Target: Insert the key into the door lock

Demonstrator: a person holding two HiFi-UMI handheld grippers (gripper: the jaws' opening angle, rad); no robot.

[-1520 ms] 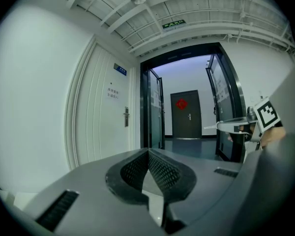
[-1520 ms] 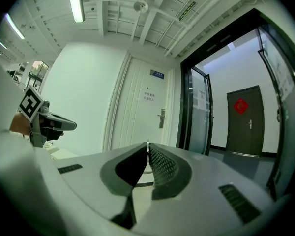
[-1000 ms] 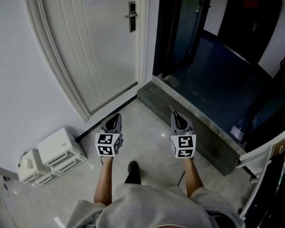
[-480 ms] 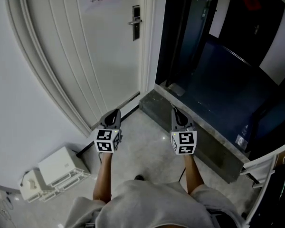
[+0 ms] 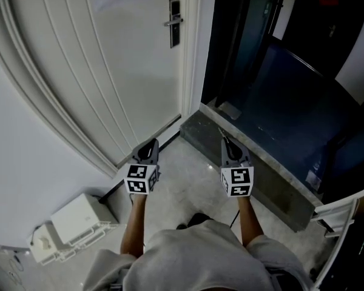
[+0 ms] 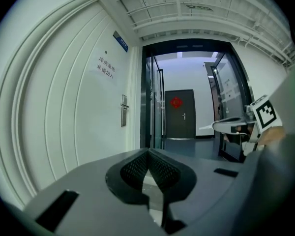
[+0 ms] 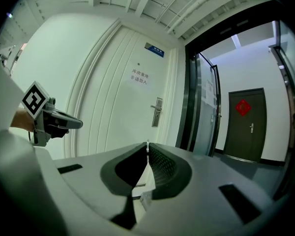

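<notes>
The right gripper's (image 5: pixel 226 142) jaws were pressed together on what looked like a thin silvery metal key (image 7: pixel 147 145), its end poking past their tips. The left gripper's (image 6: pixel 147 152) jaws met with nothing between them. Both pointed toward the white panelled door (image 5: pixel 127 59). Its dark lock plate with silver lever handle (image 5: pixel 175 22) stood well ahead.

The left gripper (image 6: pixel 148 152) is seen with its fingers (image 6: pixel 132 167) closed together at the tips, nothing between them. A white door (image 6: pixel 73 127) with its door lock (image 6: pixel 124 110) is shown at left, and the right gripper (image 6: pixel 217 126) at right
</notes>
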